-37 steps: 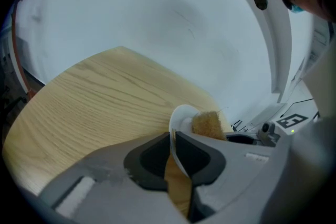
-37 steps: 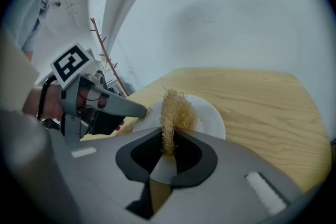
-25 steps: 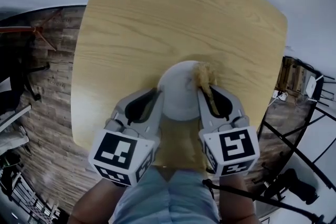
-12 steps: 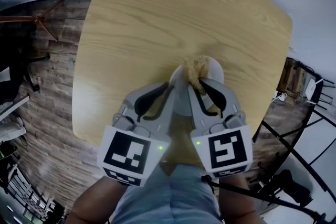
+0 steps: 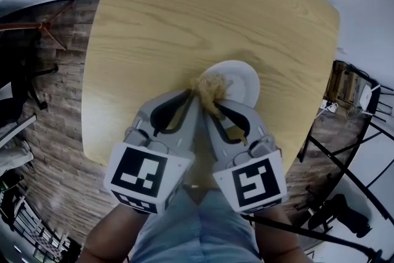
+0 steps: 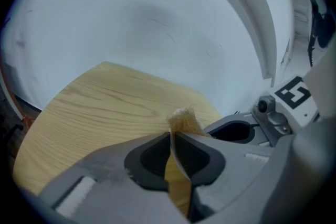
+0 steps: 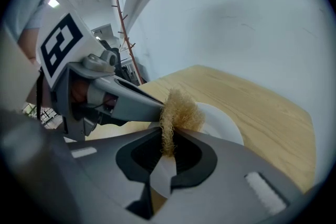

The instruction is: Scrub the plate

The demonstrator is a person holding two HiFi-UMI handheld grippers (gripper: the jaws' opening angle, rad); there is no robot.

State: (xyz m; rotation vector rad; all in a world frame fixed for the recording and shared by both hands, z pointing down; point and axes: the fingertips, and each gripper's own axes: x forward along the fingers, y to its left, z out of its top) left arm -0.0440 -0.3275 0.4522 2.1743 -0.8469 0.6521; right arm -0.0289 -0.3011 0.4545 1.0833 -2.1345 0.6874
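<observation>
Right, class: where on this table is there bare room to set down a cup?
Free: the far half of the table beyond the plate, and the strip left of the left tongs. Crowded: the near middle, where the right tongs, scrubber and plate meet.

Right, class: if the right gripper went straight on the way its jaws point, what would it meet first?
Probably the white plate, lying just past the scrubber clamped in its jaws, though depth is unclear.
</observation>
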